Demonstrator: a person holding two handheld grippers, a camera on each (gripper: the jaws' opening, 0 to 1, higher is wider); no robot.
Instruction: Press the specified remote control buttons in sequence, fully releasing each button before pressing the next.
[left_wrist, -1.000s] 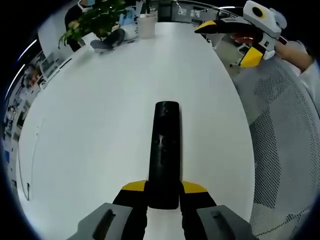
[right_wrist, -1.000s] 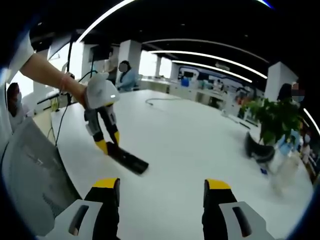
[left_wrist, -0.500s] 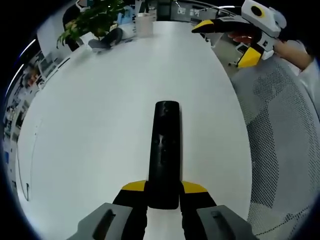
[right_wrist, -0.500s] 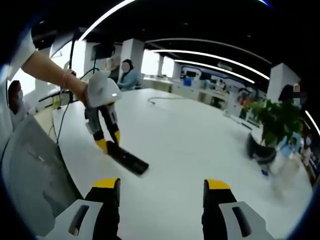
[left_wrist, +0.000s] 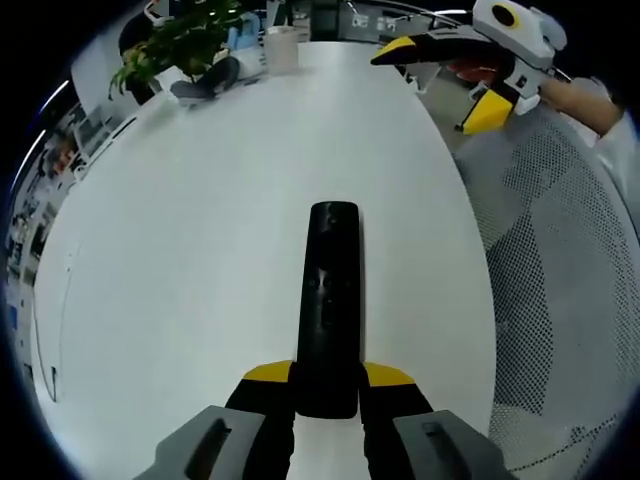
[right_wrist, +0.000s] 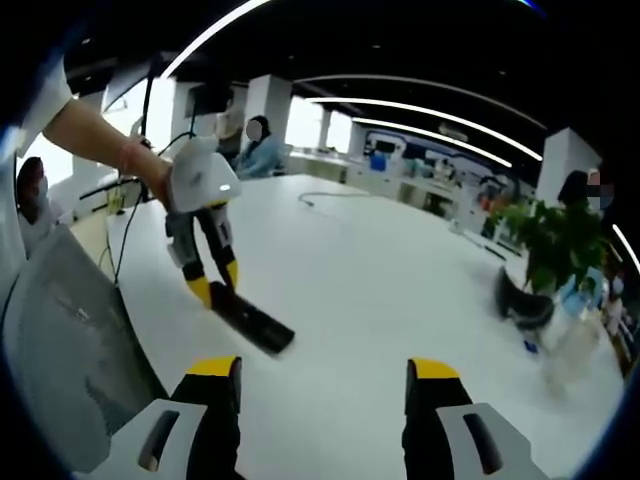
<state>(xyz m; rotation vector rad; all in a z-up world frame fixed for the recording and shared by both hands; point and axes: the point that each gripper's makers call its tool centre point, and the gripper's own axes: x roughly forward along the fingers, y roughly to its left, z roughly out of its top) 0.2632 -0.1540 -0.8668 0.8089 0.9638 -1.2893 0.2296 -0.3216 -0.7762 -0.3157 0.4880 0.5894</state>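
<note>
At the upper left of the left gripper view, a dark round planter (left_wrist: 203, 83) holds a leafy green plant (left_wrist: 172, 38), and just to its right stands a pale translucent cup (left_wrist: 281, 48) whose contents cannot be made out; in the right gripper view the same planter (right_wrist: 519, 303) sits at the right edge under the plant (right_wrist: 558, 240), with the blurred cup (right_wrist: 572, 350) below it. Both stand on a long white oval table (left_wrist: 190, 230). Centre frame in the left gripper view, a slim black rectangular remote control (left_wrist: 329, 305) runs lengthwise up from the bottom, its top end rounded and a cluster of small dark buttons faintly visible about halfway along; its near end is clamped between the yellow-tipped jaws of the left gripper (left_wrist: 328, 378). In the right gripper view that remote (right_wrist: 250, 319) appears at lower left, angled with its far end down toward the tabletop, held by the left gripper (right_wrist: 212, 288) in a person's hand (right_wrist: 150, 178). The right gripper (right_wrist: 321, 380) has its jaws spread wide with nothing between them; it also shows at the upper right of the left gripper view (left_wrist: 440, 75), above the table edge and beside a grey mesh chair back (left_wrist: 570, 290).
</note>
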